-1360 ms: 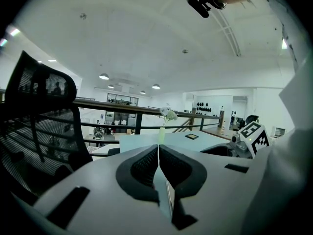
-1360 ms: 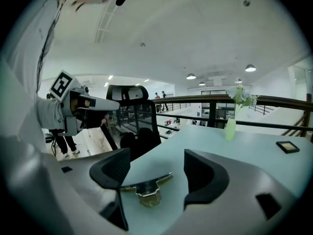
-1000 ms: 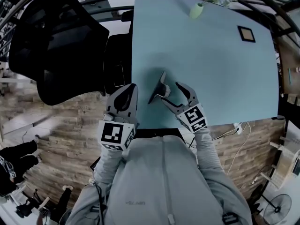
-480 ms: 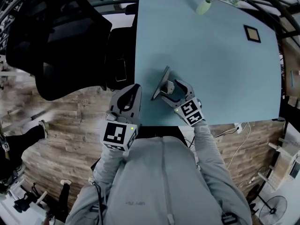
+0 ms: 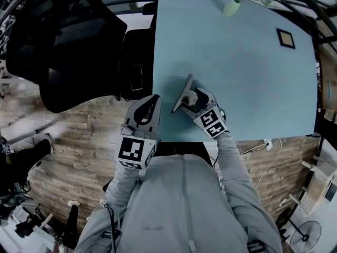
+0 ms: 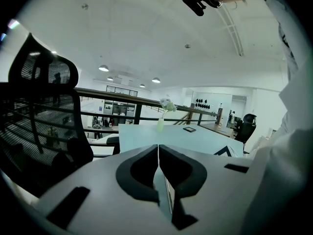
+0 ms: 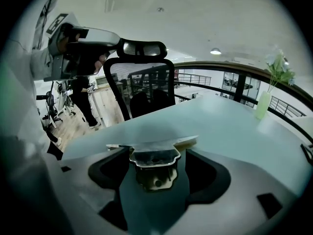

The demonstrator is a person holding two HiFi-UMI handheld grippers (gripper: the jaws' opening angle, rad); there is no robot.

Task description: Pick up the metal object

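Note:
The metal object (image 5: 182, 94), a flat blade with a stubby handle, lies near the front edge of the pale blue table (image 5: 237, 62). My right gripper (image 5: 192, 100) reaches it from the front and has shut on its handle. In the right gripper view the handle (image 7: 152, 156) fills the gap between the two fingers, and the blade lies across their tips. My left gripper (image 5: 148, 108) hovers just off the table's front left corner, shut with nothing in it. Its jaws (image 6: 158, 153) meet in a thin seam.
A black mesh office chair (image 5: 58, 46) stands left of the table. At the table's far edge are a small green vase with flowers (image 5: 230, 7) and a dark square tile (image 5: 285, 38). Wood flooring lies in front, with cables (image 5: 263, 146) at the right.
The right gripper's fingers were spread wide beside the metal object; they have slid forward and closed onto its handle. The left gripper has barely moved.

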